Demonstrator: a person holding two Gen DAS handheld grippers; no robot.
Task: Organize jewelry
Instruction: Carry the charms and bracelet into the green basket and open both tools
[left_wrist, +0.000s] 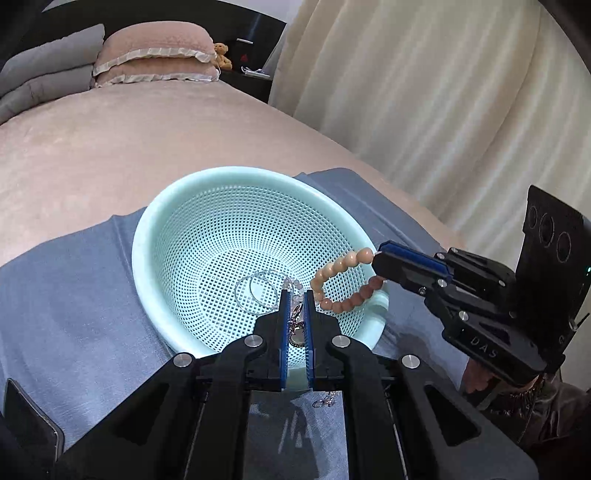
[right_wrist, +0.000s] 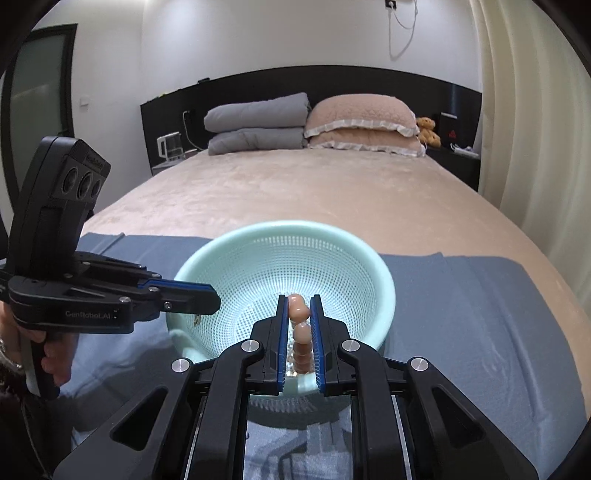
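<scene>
A mint-green perforated basket (left_wrist: 177, 221) sits on a blue cloth on the bed; it also shows in the right wrist view (right_wrist: 384, 280). Silver hoop rings (left_wrist: 258, 291) lie inside it. My left gripper (left_wrist: 296, 295) is over the basket's near side, shut on a metal chain piece (left_wrist: 296, 328) that hangs between its pads. My right gripper (right_wrist: 299, 299) is shut on a peach bead bracelet (left_wrist: 332, 275) and holds it above the basket's right rim; the beads show between its fingers in the right wrist view (right_wrist: 298, 314).
A blue cloth (left_wrist: 74, 295) covers the near end of the pink bed (left_wrist: 147, 140). Pillows (right_wrist: 362, 122) and folded grey quilts (right_wrist: 255, 125) lie at the headboard. Cream curtains (left_wrist: 443, 92) hang on the right. A phone (left_wrist: 33, 417) lies at the cloth's near left.
</scene>
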